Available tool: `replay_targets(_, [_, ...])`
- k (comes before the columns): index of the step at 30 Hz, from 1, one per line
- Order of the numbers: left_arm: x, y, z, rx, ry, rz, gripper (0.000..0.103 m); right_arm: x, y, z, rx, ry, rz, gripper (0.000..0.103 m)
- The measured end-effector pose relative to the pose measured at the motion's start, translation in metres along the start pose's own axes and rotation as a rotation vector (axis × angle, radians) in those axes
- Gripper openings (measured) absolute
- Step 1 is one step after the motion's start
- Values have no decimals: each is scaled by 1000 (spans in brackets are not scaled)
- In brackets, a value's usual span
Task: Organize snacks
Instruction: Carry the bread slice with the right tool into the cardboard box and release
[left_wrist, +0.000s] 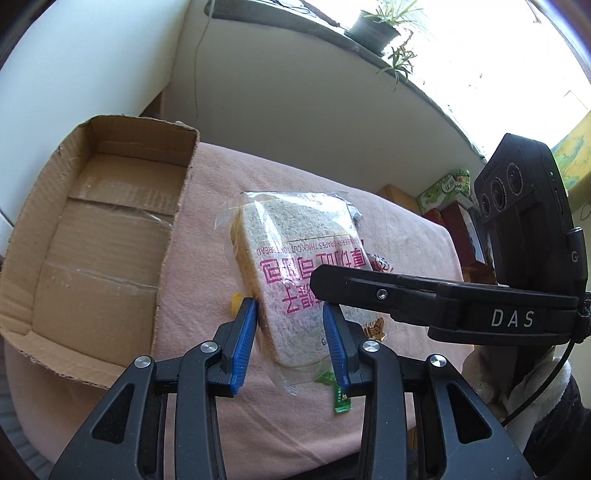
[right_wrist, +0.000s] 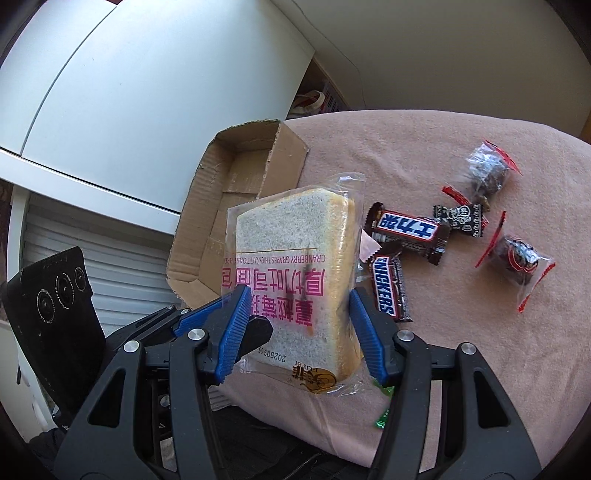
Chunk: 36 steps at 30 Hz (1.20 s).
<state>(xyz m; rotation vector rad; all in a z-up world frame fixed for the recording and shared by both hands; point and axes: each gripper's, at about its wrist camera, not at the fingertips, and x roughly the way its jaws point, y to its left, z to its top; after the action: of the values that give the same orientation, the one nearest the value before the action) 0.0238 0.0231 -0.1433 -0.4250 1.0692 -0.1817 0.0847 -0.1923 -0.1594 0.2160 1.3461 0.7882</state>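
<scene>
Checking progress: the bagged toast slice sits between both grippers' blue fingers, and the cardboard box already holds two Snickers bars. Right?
Not quite. The cardboard box is empty in the left wrist view; the right wrist view shows both Snickers bars on the pink cloth. The toast slice part is right.

Ahead of me, a bright window (left_wrist: 498, 55) floods the sill, where a potted plant (left_wrist: 376, 26) stands. A white cabinet (right_wrist: 129, 85) is on my left, and a pink cloth (right_wrist: 424, 147) covers the table.
</scene>
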Motion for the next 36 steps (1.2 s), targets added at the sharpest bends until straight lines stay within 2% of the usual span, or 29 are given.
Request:
replay_targets(15, [-52,76,-8,-144,-104,103,34,12,6,-2,-142,75,44,59])
replay_targets(23, [-55,111,-14,-207,-106,156,34,52,34,2,-198,138,61,59])
replay_targets(36, [-46,135,-12,-240,-87,189,35,84,39,9,-206,180,42,59])
